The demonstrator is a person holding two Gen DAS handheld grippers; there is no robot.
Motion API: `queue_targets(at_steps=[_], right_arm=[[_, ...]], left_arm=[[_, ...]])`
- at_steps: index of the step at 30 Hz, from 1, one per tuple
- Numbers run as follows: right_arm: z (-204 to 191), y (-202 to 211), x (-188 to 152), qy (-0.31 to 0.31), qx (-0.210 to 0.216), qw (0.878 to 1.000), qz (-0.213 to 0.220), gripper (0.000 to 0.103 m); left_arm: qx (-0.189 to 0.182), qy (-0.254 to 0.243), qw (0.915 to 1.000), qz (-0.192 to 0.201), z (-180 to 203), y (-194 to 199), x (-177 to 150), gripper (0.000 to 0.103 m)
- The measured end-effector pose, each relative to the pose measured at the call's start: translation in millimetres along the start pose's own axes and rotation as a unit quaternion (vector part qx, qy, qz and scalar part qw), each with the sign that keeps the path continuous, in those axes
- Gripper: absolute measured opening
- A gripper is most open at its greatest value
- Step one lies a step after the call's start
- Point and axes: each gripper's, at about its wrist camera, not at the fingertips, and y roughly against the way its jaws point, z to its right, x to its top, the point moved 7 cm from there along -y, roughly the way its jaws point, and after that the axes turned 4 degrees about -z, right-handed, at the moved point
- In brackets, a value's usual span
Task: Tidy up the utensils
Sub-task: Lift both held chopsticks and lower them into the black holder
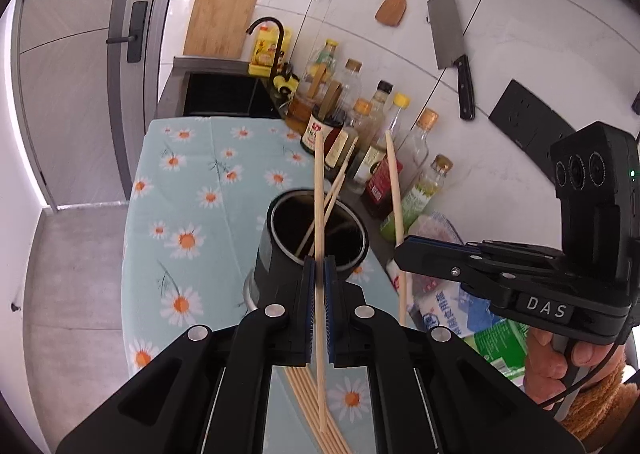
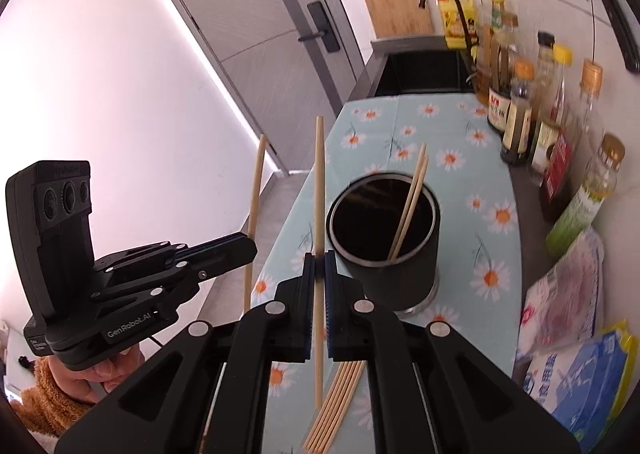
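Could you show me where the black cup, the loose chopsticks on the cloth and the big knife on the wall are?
black cup [image 2: 400, 274]: right wrist view, on its outer side wall.
loose chopsticks [image 2: 336, 406]: right wrist view, mid-length of the bundle lying on the cloth.
big knife [image 1: 445, 31]: left wrist view, on its blade.

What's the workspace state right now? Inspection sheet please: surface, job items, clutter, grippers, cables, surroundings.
Surface: light-blue daisy-print tablecloth over a counter.
Job's things: black cylindrical utensil holder stands upright with two wooden chopsticks inside; bundle of loose wooden chopsticks lies flat on the cloth.
Clutter: row of sauce and oil bottles along the wall; plastic food bags at the counter's end.
Grippers: left gripper shut on one chopstick; right gripper shut on another chopstick; both lifted clear of the cloth.
Cables: thin black cable by the right hand.
Surroundings: black sink, bamboo cutting board, cleaver on the wall, grey door.
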Motion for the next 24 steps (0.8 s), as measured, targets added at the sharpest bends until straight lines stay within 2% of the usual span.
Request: queue_targets(at_steps=[8,14,22,24], right_arm=[[2,6,37,0.024,-0.009,0.998,0.059,0.006],[9,17,56,0.021,-0.002,0.994,0.109,0.006],[17,20,79,0.021,-0.011,0.988,0.153,0.006],[22,18,83,0.022,-0.014,0.987,0.161,0.006]], left_arm=[[-0.035,-0.023,0.9978,0.051,5,-4,38,0.004],[-0.031,-0.039,0.9971,0.058,9,-18,51,0.004],[-0.013,-0.052,0.9934,0.101,11,-22,73,0.004],[-0.019,-0.050,0.9926,0.110,10,-23,78,0.004]])
